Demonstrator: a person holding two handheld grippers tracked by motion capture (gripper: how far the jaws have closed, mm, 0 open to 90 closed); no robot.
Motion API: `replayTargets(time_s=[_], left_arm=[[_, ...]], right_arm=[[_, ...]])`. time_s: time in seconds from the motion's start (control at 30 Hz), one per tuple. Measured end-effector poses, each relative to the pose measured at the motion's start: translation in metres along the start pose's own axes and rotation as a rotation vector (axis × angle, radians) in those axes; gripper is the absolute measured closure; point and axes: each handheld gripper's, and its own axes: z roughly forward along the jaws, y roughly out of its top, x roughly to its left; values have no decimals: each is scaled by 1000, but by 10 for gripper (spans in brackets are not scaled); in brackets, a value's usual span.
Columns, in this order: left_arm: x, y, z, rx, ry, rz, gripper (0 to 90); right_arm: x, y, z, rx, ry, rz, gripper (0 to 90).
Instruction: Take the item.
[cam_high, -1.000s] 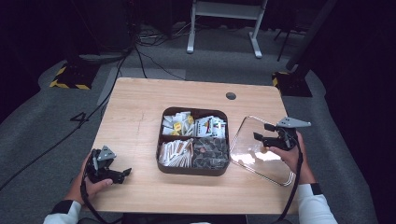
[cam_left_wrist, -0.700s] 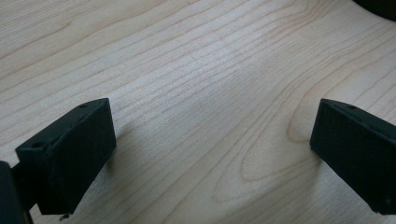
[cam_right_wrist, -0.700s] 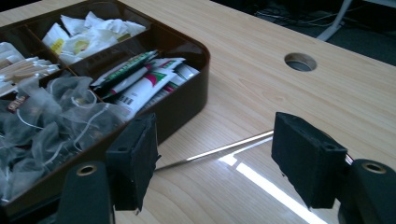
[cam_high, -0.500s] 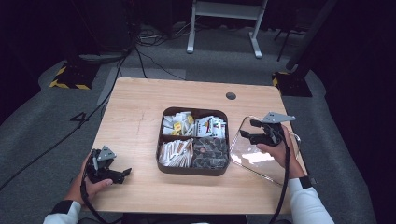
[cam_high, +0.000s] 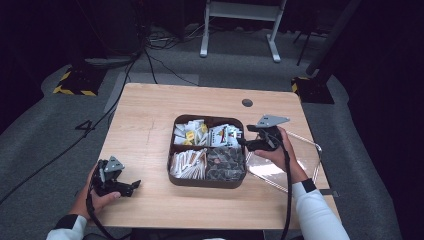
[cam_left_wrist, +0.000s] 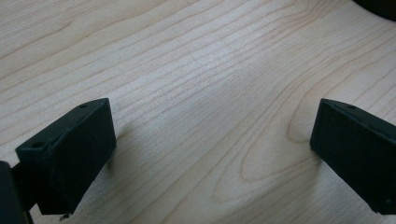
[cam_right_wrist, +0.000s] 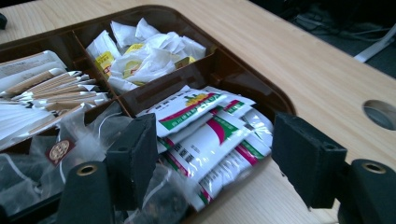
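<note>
A: What sat in the middle of the wooden table (cam_high: 145, 115)?

B: A brown tray (cam_high: 207, 183) with four parts, all full of little packets.

A: Where was the right gripper (cam_high: 246, 142)?

B: Just at the tray's right edge, held in a hand. Its tips pointed at the tray. A clear lid (cam_high: 300, 160) lay on the table right of the tray, under that hand.

A: And the left gripper (cam_high: 131, 187)?

B: Well to the left of the tray, near the front edge of the table, held in the other hand.

Brown four-compartment tray (cam_high: 172, 150), sachets (cam_right_wrist: 205, 135), mid-table
</note>
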Motion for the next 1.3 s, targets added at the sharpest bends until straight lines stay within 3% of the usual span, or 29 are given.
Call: replayTargets(time_s=[0.2, 0.33, 0.57, 0.73, 0.93, 1.13, 1.3], left_arm=[[0, 0, 0, -1, -2, 5, 4], [0, 1, 0, 0, -1, 5, 4], [0, 1, 0, -1, -1, 4, 4], [0, 1, 0, -1, -1, 4, 4], [0, 1, 0, -1, -1, 4, 4], [0, 1, 0, -1, -1, 4, 4], [0, 1, 0, -1, -1, 4, 5]], right_arm=[[1, 13, 30, 21, 18, 14, 329], [2, 17, 58, 78, 23, 16, 327], [5, 18, 77, 129, 2, 26, 322], [6, 19, 84, 135, 22, 43, 321], [18, 28, 84, 111, 50, 1, 334], [25, 35, 86, 107, 28, -34, 438], [27, 37, 90, 104, 33, -28, 399]])
